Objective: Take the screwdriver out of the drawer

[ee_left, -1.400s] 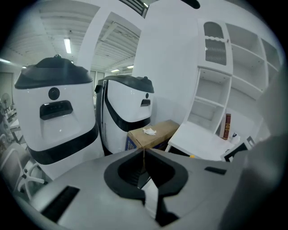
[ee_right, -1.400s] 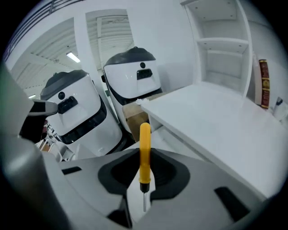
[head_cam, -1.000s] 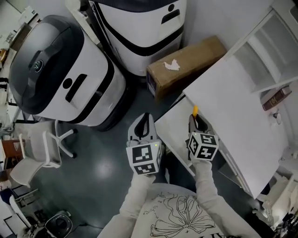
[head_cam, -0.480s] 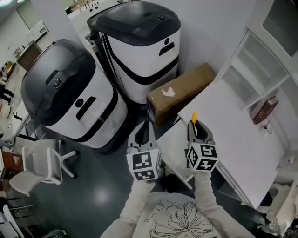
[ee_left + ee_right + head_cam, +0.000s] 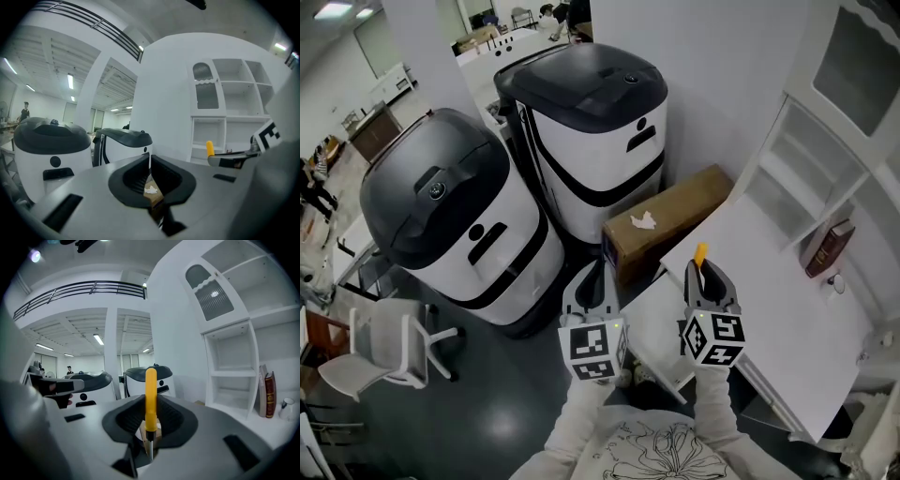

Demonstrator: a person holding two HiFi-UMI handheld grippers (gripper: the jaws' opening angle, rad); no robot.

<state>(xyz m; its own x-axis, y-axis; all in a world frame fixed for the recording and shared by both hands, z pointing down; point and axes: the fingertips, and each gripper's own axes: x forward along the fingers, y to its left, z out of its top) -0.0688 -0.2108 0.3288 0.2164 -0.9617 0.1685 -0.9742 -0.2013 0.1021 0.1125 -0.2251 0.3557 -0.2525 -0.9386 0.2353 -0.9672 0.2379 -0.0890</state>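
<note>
The screwdriver (image 5: 151,399) has a yellow handle and a thin metal shaft. It stands upright between the jaws of my right gripper (image 5: 151,406), which is shut on its handle. In the head view the yellow tip of the screwdriver (image 5: 700,255) sticks out past my right gripper (image 5: 705,274), over the edge of the white desk (image 5: 769,281). My left gripper (image 5: 598,274) hangs level beside it, to its left, shut with nothing in it. From the left gripper view, the screwdriver (image 5: 210,148) shows at the right. A white panel (image 5: 649,323) juts out under the desk; what it is stays unclear.
Two large white-and-black machines (image 5: 441,225) (image 5: 591,122) stand ahead on the left. A cardboard box (image 5: 670,220) lies between them and the desk. A white shelf unit with a dark red book (image 5: 821,247) rises at the right. A white chair (image 5: 384,347) stands at lower left.
Both grippers have risen together, the right one still shut on the screwdriver. The head view has tilted up, so more of the machines and shelf shows.
</note>
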